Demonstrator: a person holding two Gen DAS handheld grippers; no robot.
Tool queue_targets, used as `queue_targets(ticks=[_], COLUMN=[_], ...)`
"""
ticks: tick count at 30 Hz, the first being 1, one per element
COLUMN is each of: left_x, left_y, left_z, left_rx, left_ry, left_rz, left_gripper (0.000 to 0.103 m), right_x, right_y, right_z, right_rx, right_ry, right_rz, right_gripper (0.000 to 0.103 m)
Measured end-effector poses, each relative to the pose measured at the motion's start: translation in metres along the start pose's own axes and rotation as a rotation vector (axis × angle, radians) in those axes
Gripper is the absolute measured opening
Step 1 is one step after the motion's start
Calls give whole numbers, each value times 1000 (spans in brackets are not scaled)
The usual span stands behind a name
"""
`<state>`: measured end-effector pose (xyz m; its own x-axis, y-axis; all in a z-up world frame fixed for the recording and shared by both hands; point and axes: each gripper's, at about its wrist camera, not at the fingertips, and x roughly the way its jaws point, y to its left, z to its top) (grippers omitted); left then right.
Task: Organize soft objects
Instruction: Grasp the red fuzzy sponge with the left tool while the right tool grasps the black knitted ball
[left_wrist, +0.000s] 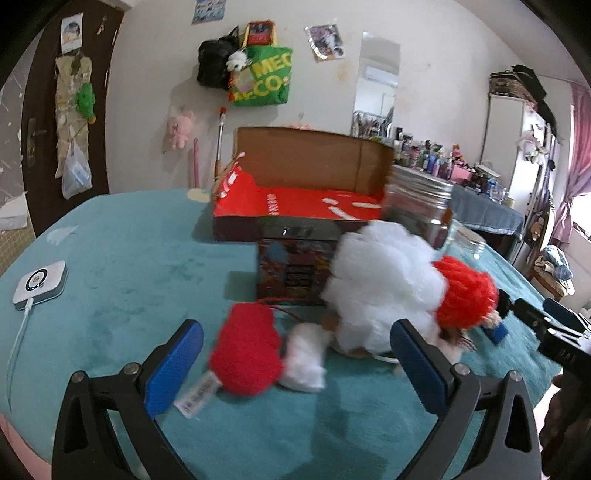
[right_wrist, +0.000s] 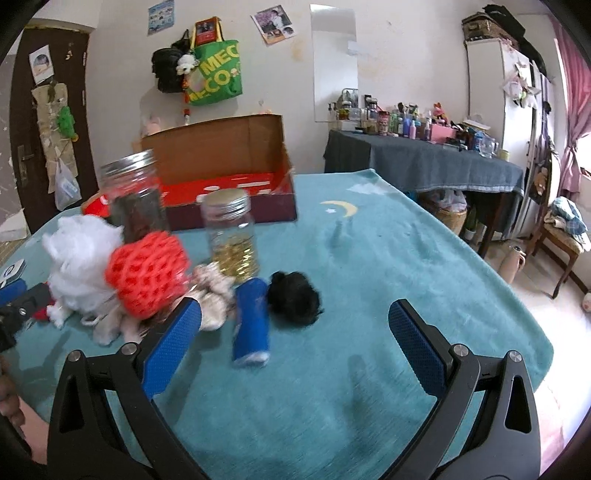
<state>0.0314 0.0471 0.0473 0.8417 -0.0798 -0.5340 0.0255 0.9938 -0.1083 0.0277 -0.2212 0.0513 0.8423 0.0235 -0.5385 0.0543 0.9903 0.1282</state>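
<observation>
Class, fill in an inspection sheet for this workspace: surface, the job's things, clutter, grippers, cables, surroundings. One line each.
Surface: teal blanket with a moon print, covering the table.
Job's things: white stuffing, red yarn ball, red knit piece, black fluff, blue roll, beige cloth, all loose on the blanket; open box behind them holds none of them.
Clutter: two metal-lidded jars, printed tin, small white device.
Grippers: left gripper open, nearest the red yarn ball; right gripper open, nearest the blue roll.
Cables: white cable from the device.
Surroundings: green bag on the wall, crowded side table.
</observation>
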Motion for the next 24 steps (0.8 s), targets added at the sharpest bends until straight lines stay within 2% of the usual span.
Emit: queue_targets(ticks=[6, 8, 10, 12, 13, 14, 15, 16, 17, 18, 20, 24], left_x=[8, 13, 21, 26, 27, 27, 27, 26, 25, 24, 20, 13], left_y=[27, 32, 39, 43, 44, 42, 40, 38, 33, 30, 27, 25], left_z=[6, 5, 6, 5, 5, 5, 5, 4, 4, 4, 5, 11], left_rx=[-15, -7, 0, -10, -14, -7, 0, 7, 28, 43, 46, 42], left_ry=[64, 93, 128, 153, 157, 158, 161, 164, 158, 154, 145, 129], left_rz=[51, 67, 73, 34, 8, -27, -55, -78, -59, -54, -55, -73], left_gripper=[102, 91, 78, 72, 62, 50, 43, 38, 38, 37, 36, 36], right_x=[22, 30, 35, 42, 44, 48, 48, 50, 51, 50, 44, 32], right_y=[-17, -21, -22, -24, -24, -26, -24, -25, -25, -23, -19, -14], right_z=[14, 15, 15, 15, 13, 13, 9, 9, 7, 7, 6, 8], right_rx=[8, 1, -1, 6, 9, 17, 21, 29, 36, 37, 16, -3], right_ry=[74, 102, 117, 140, 149, 166, 173, 184, 191, 190, 168, 135], right_rz=[-17, -16, -12, 5, 18, 47, 68, 101, 135, 150, 153, 165], right_gripper=[103, 103, 97, 79, 71, 55, 43, 39, 29, 24, 22, 21])
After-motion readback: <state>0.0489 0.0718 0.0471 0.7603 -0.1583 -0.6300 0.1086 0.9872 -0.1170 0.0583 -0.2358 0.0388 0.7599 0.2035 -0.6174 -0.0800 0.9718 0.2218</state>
